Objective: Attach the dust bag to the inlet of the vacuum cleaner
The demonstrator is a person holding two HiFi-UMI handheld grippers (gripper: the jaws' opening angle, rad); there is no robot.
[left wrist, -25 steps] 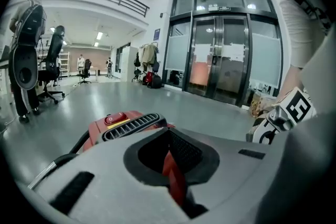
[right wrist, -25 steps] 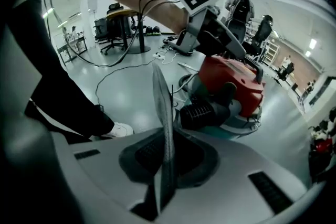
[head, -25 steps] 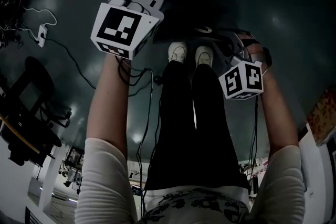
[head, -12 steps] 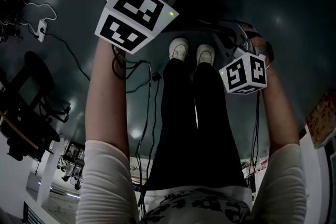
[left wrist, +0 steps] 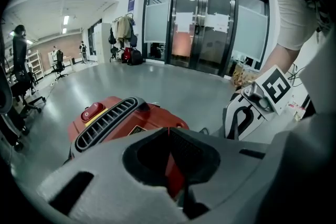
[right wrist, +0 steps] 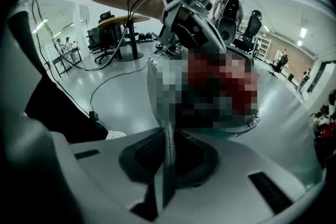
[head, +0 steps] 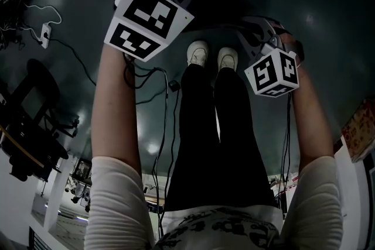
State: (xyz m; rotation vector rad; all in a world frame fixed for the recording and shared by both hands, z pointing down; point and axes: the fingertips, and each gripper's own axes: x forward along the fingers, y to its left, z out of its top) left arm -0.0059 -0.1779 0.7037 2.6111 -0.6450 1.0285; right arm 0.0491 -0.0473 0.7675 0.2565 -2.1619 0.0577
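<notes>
Vacuum cleaner [left wrist: 121, 118], red, sits by closed left gripper [left wrist: 168, 129]; right gripper [right wrist: 167, 134] clamps grey dust bag [right wrist: 155, 86].

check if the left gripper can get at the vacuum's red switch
Probably yes: the vacuum sits right ahead of the left gripper, the switch on top is uncovered, and nothing shows between them.

The vacuum cleaner [left wrist: 131, 123] is red with a black grille. Black-and-white square markers pattern both pale grey grippers: left gripper [left wrist: 169, 135], right gripper [right wrist: 167, 136]. The dust bag [right wrist: 157, 97] is grey, the floor [head: 328, 20] dark glossy grey, the trousers [head: 217, 137] black and the shoes [head: 198, 54] white.
</notes>
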